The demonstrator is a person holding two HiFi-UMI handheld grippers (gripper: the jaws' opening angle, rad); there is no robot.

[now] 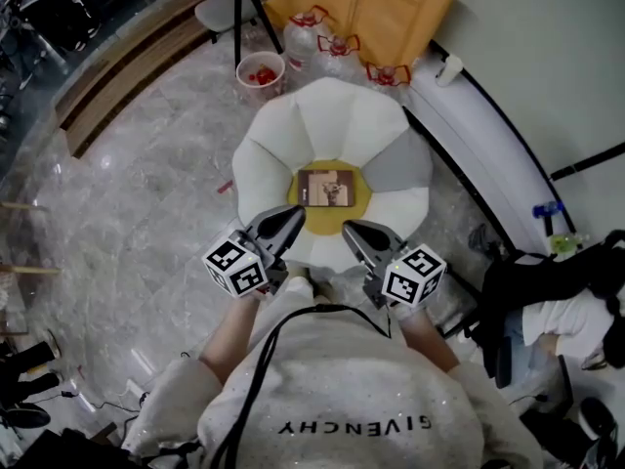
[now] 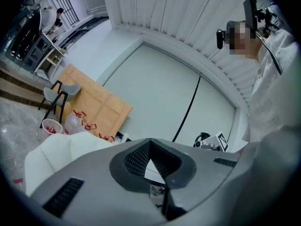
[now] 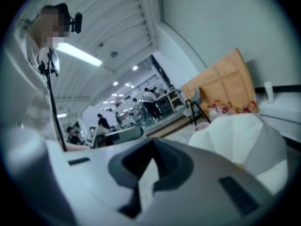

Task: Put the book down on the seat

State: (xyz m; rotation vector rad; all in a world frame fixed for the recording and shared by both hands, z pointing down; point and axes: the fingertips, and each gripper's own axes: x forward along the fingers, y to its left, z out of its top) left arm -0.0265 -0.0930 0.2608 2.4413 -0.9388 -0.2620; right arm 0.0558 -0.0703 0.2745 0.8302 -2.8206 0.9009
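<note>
- Book [image 1: 327, 190] flat and cover-up on the yellow centre [image 1: 361, 201] of the flower-shaped seat [image 1: 342, 115], in the middle of the head view.
- Long axis roughly left to right across that frame, short sides towards the left and right petals; darker band along the left short edge, pale picture on the brown cover.
- Touched by neither claw; clear of the white petals, ringed by yellow on all sides.
- Left gripper [image 1: 298, 211] just below and left of the book, pointing up the frame towards it; jaws pressed together at the tips in the left gripper view [image 2: 150, 142], nothing between the pads, only a small triangular gap behind the tips.
- Right gripper [image 1: 349, 228] just below and right of the book, angled up and left; jaws likewise closed tip to tip in the right gripper view [image 3: 153, 142], holding nothing.
- Both tips over the lower rim of the yellow centre, close together, apart from each other and from the book.
- Marker cubes at the lower ends of the grippers: left cube [image 1: 234, 265], right cube [image 1: 414, 275].
- One grey petal [image 1: 395, 164] at the seat's right, the other petals white.
- Beyond the seat, at the top of the frame: cup [image 1: 260, 71] with red contents, clear bottles [image 1: 332, 47] with red handles, cardboard sheets [image 1: 381, 3], chair [image 1: 229, 8].
- Marble floor [image 1: 146, 223] at left; pale sweatshirt [image 1: 342, 389] at the bottom.
</note>
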